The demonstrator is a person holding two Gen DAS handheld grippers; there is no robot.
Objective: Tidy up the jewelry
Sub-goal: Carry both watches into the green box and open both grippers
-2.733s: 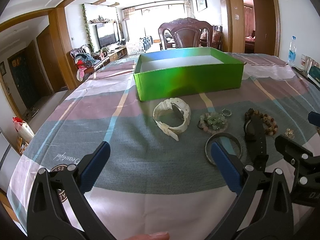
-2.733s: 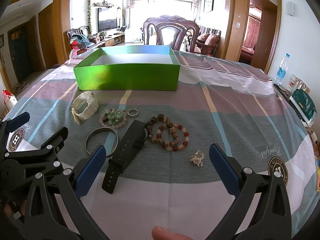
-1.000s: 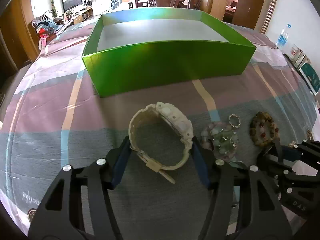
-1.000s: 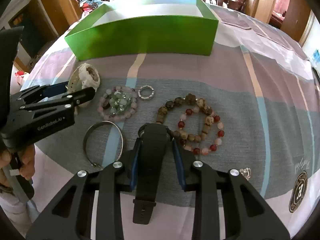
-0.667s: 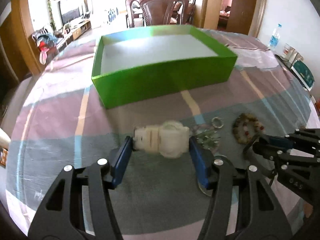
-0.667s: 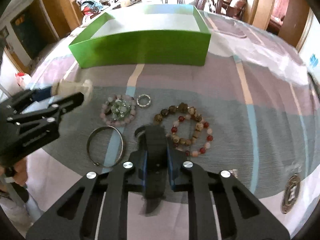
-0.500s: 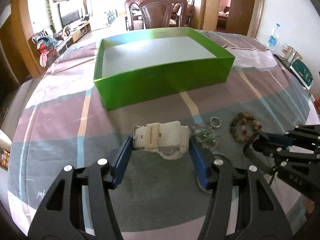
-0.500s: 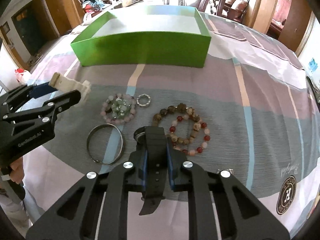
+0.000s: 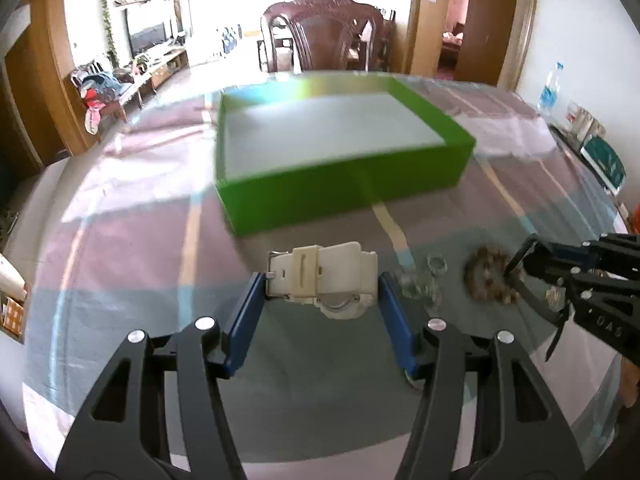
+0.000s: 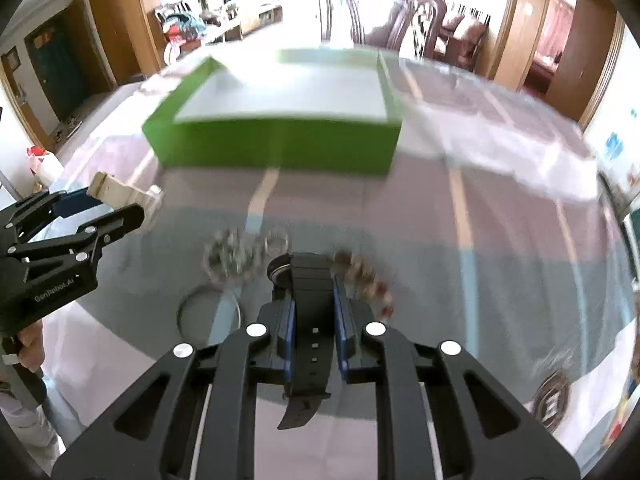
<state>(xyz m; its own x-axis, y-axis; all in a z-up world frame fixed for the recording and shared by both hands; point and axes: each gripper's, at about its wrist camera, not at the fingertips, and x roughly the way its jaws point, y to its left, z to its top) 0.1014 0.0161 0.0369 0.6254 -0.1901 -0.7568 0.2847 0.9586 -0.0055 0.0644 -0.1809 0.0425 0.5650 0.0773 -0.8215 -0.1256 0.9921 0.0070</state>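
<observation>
Striped cloth (image 9: pixel 120 248) covered the table, a sunlit living room behind.
Left gripper (image 9: pixel 320 300) pinched the white watch (image 9: pixel 324 276) above it; green box (image 9: pixel 340 192) stood beyond; right gripper (image 10: pixel 314 328) clamped the black watch (image 10: pixel 310 304) over the beads (image 10: pixel 368 280).

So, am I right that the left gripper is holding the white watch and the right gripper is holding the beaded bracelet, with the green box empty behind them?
Not quite: the right gripper is shut on the black watch, not the beaded bracelet, which lies on the tablecloth, as the right wrist view shows. The left gripper does hold the white watch, and the green box looks empty.
</observation>
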